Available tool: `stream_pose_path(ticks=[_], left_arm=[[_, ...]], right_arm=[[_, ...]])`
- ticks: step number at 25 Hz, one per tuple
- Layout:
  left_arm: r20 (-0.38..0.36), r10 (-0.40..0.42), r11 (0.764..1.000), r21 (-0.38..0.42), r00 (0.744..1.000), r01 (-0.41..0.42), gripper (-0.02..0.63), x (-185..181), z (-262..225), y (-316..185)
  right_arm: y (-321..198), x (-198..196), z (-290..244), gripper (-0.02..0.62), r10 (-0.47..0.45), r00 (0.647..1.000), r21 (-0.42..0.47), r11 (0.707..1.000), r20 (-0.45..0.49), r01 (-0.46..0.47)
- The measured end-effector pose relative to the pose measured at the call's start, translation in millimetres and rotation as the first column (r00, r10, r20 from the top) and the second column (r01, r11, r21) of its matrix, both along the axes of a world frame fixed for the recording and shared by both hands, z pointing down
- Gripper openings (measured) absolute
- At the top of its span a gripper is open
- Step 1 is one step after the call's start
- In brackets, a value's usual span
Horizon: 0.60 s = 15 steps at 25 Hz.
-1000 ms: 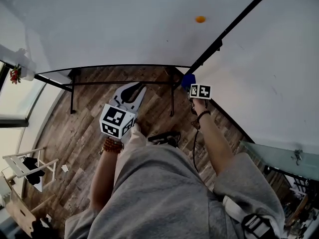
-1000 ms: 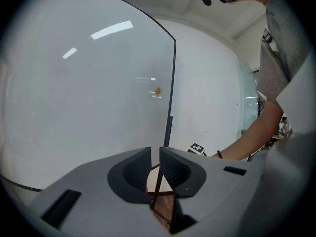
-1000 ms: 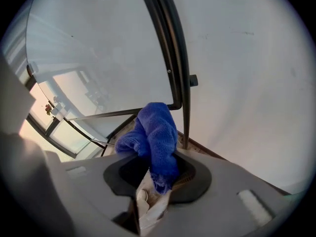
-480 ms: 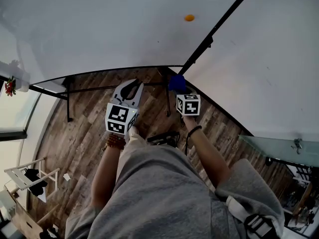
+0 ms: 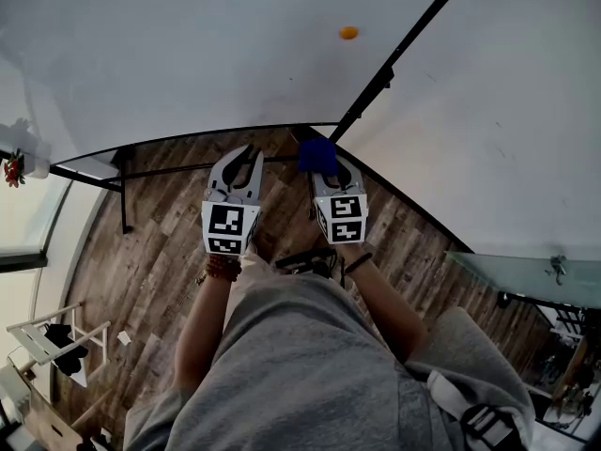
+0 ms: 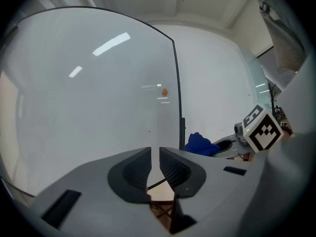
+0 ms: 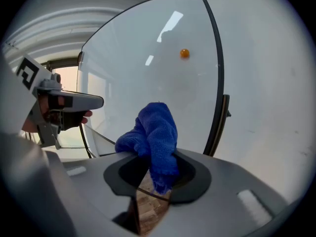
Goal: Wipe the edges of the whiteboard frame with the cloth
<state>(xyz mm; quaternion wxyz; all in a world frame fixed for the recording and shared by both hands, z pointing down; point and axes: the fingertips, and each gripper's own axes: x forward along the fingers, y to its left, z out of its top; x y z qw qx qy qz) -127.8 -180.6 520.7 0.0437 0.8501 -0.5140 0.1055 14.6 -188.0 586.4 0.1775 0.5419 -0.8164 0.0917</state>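
right claw (image 7: 156,174) clamped on cloth (image 7: 154,130), wad forward for frame (image 7: 216,88) contact | left claw (image 6: 155,166) together, empty, idle alongside

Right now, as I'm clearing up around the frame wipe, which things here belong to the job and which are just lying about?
Part of the job:
- blue cloth, clamped in the right gripper
- black whiteboard frame
- whiteboard

Just lying about:
- small orange dot on the board
- white rack on the floor
- glass shelf at the right
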Motion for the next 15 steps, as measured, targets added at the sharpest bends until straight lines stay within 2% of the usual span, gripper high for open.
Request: stream_pose_path(ticks=[11,15], left_arm=[[-0.005,-0.025,0.998,0.053,1.0,0.025,0.057,3.9,-12.4,5.3],[0.003,-0.067,0.995,0.08,0.998,0.066,0.055,1.1,-15.3,9.3]], right_arm=[[22.3,-30.0,-53.7,0.123,-0.03,0.999,0.147,0.989,0.016,0.027],[26.8,-41.7,-80.5,0.123,-0.054,0.997,0.208,0.977,0.046,0.043]])
